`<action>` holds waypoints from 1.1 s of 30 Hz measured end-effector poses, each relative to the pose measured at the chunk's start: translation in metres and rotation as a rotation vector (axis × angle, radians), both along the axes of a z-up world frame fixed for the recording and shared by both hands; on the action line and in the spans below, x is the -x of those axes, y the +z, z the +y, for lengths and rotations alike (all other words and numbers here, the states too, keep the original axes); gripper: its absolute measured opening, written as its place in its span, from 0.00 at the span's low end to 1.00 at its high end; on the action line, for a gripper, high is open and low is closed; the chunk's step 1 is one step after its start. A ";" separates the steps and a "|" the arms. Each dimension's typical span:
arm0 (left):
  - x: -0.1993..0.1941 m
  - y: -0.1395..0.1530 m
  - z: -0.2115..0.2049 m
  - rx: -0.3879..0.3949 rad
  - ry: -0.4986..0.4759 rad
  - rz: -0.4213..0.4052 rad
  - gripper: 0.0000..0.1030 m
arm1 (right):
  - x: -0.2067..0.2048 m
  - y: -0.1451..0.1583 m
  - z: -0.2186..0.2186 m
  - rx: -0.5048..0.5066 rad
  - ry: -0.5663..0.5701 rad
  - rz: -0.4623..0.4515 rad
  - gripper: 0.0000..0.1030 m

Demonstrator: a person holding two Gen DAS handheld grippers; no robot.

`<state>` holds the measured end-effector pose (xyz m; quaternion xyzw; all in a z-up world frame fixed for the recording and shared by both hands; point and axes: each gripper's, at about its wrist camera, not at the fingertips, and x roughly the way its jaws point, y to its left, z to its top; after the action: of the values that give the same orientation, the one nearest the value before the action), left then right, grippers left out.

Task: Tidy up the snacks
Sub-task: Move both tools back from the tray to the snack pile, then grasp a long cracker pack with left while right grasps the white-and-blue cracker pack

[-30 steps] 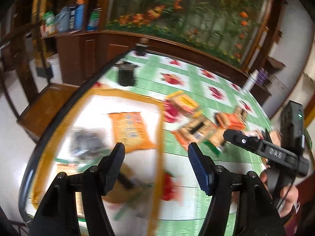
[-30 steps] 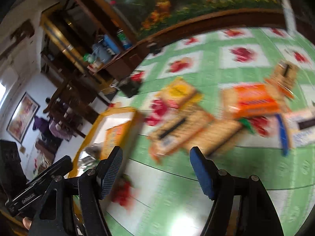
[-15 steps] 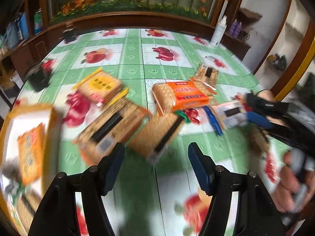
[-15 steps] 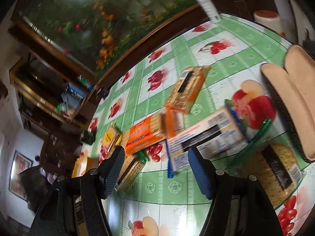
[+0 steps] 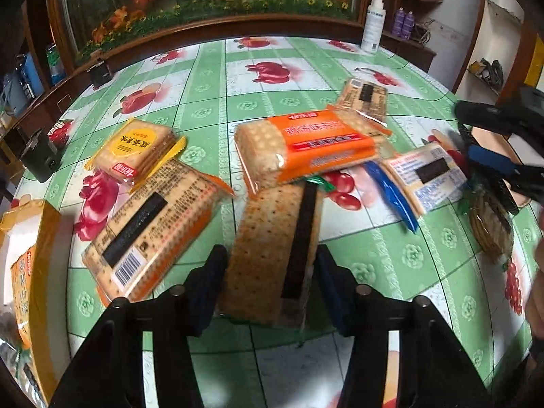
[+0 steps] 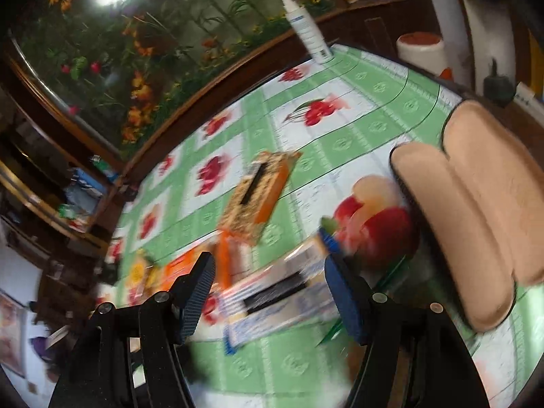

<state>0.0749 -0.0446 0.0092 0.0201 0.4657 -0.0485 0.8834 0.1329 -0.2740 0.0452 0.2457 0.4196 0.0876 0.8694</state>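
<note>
Several cracker packs lie on a green fruit-print tablecloth (image 5: 210, 102). My left gripper (image 5: 270, 287) points down at a brown cracker pack with a black stripe (image 5: 272, 238). Its jaws are closing and the pads touch both sides of the pack's near end. An orange pack (image 5: 306, 142) overlaps the brown pack's far end. My right gripper (image 6: 270, 292), also visible from the left wrist (image 5: 489, 139), stands open over a white-and-blue pack (image 6: 272, 302) (image 5: 425, 176) that lies between its fingers, blurred. A yellow pack (image 5: 136, 149) and a barcoded pack (image 5: 149, 227) lie to the left.
A yellow-rimmed tray (image 5: 47, 238) holding snacks sits at the left table edge. Another pack (image 5: 365, 97) (image 6: 260, 193) lies farther back, and round crackers in green wrap (image 5: 491, 224) at the right. A spray bottle (image 5: 372, 27) and two tan padded shapes (image 6: 469, 221) are near the table's edge.
My left gripper swung right from the tray to the packs, dropped around the brown cracker pack and narrowed its jaws. My right gripper swung right to the white-and-blue pack.
</note>
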 end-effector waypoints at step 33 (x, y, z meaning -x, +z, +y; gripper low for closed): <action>-0.004 0.003 0.043 0.089 0.057 0.023 0.46 | 0.032 -0.010 0.076 0.248 0.499 0.078 0.72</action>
<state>0.0785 -0.0019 0.0118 -0.0329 0.4735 -0.0442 0.8791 0.1011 -0.1977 0.0355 0.0295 0.5077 0.2375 0.8276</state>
